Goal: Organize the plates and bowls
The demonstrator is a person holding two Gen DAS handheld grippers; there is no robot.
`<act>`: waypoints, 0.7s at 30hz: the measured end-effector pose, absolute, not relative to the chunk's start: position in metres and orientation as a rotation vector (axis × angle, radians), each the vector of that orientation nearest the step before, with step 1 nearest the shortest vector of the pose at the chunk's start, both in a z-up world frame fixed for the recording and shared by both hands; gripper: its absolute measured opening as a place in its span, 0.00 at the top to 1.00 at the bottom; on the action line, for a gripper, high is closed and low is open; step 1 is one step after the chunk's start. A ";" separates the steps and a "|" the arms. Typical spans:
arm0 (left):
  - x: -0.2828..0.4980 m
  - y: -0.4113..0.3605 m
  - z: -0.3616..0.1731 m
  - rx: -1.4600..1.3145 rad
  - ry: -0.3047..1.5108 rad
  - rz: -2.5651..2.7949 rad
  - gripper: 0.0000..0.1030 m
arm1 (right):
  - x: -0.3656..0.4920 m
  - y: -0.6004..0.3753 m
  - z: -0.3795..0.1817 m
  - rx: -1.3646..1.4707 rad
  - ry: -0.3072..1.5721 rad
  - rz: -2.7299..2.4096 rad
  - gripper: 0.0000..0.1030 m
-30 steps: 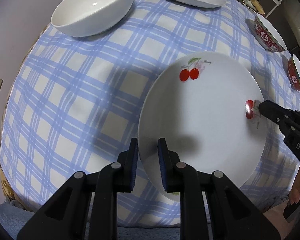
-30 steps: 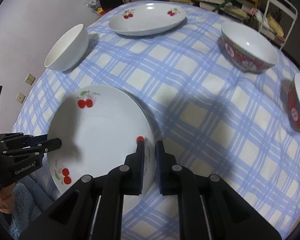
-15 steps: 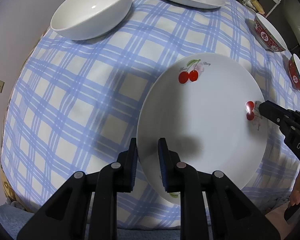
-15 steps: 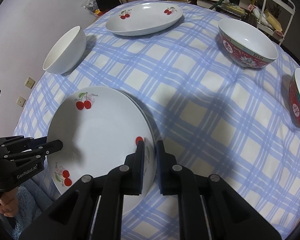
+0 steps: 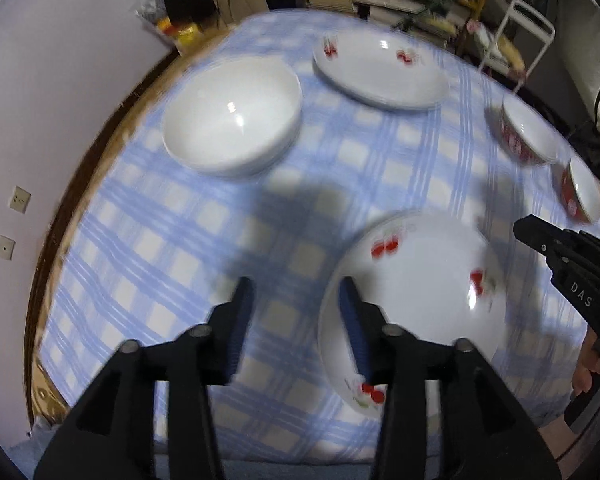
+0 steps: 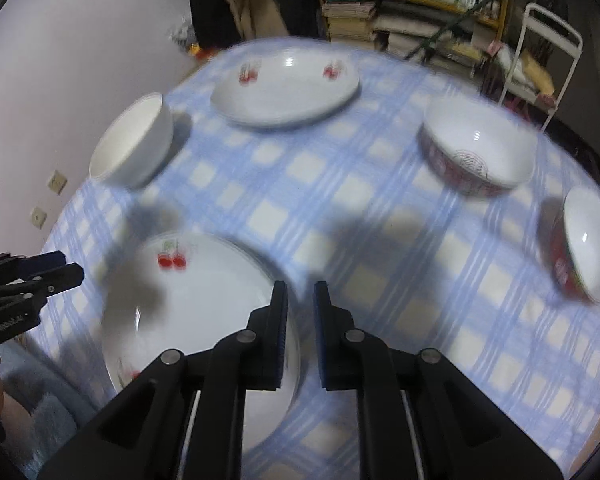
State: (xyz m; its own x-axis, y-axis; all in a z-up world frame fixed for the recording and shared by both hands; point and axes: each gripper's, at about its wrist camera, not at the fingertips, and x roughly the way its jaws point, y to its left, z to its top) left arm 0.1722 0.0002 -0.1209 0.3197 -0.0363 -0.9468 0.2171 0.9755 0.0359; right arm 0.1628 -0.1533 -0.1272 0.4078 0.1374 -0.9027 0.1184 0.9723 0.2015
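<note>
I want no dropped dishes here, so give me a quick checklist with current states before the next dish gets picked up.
1. Near cherry plate lies on the tablecloth: ok.
2. Left gripper free of the plate, jaws opening, nothing between them: ok.
3. Right gripper clear of the plate's rim: ok, apparently; nothing between its narrow jaws.
4. Far cherry plate unobstructed: ok.
5. White bowl upright: ok.
6. Two red bowls away from the table edge: cannot tell.

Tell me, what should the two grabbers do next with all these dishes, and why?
Probably reach the left gripper toward the white bowl. Its jaws are opening with nothing between them, and the near cherry plate lies on the checked cloth with neither gripper pinching it. The right gripper sits above the plate's rim. The white bowl and two red bowls stand apart, unstacked.
</note>
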 end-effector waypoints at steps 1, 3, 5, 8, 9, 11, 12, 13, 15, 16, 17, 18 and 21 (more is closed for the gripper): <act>0.178 0.002 -0.115 0.156 1.222 -0.164 0.45 | 0.168 -0.156 -0.122 0.246 1.136 0.006 0.81; 0.190 0.005 -0.108 0.145 1.207 -0.163 0.39 | 0.177 -0.160 -0.115 0.244 1.108 -0.005 0.68; 0.205 0.006 -0.100 0.151 1.182 -0.170 0.30 | 0.187 -0.163 -0.109 0.238 1.085 0.001 0.58; 0.222 0.004 -0.089 0.178 1.138 -0.155 0.21 | 0.208 -0.166 -0.103 0.190 1.054 0.001 0.44; 0.228 0.004 -0.086 0.176 1.125 -0.151 0.19 | 0.214 -0.167 -0.102 0.179 1.045 -0.006 0.33; 0.244 0.003 -0.081 0.172 1.098 -0.130 0.17 | 0.228 -0.172 -0.101 0.174 1.019 -0.023 0.17; 0.252 0.002 -0.079 0.173 1.088 -0.125 0.17 | 0.235 -0.175 -0.101 0.182 1.010 -0.032 0.10; 0.261 -0.001 -0.077 0.180 1.083 -0.138 0.17 | 0.242 -0.179 -0.103 0.194 1.004 -0.035 0.08; 0.275 -0.006 -0.073 0.186 1.067 -0.175 0.17 | 0.255 -0.185 -0.105 0.216 0.997 -0.032 0.08; 0.283 -0.009 -0.071 0.187 1.057 -0.182 0.17 | 0.262 -0.189 -0.106 0.226 0.990 -0.034 0.08; 0.290 -0.012 -0.070 0.187 1.055 -0.190 0.17 | 0.267 -0.192 -0.106 0.233 0.979 -0.037 0.08; 0.301 -0.016 -0.070 0.193 1.065 -0.202 0.17 | 0.273 -0.196 -0.104 0.236 0.961 -0.042 0.08; 0.326 -0.028 -0.073 0.211 1.079 -0.214 0.17 | 0.290 -0.212 -0.101 0.254 0.919 -0.061 0.08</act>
State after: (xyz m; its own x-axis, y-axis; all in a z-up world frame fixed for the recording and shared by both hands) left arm 0.3255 -0.0281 -0.0731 0.4561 -0.0694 -0.8872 0.2743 0.9594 0.0659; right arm 0.2896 -0.2120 -0.1009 0.6071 0.0561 -0.7926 0.1599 0.9685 0.1910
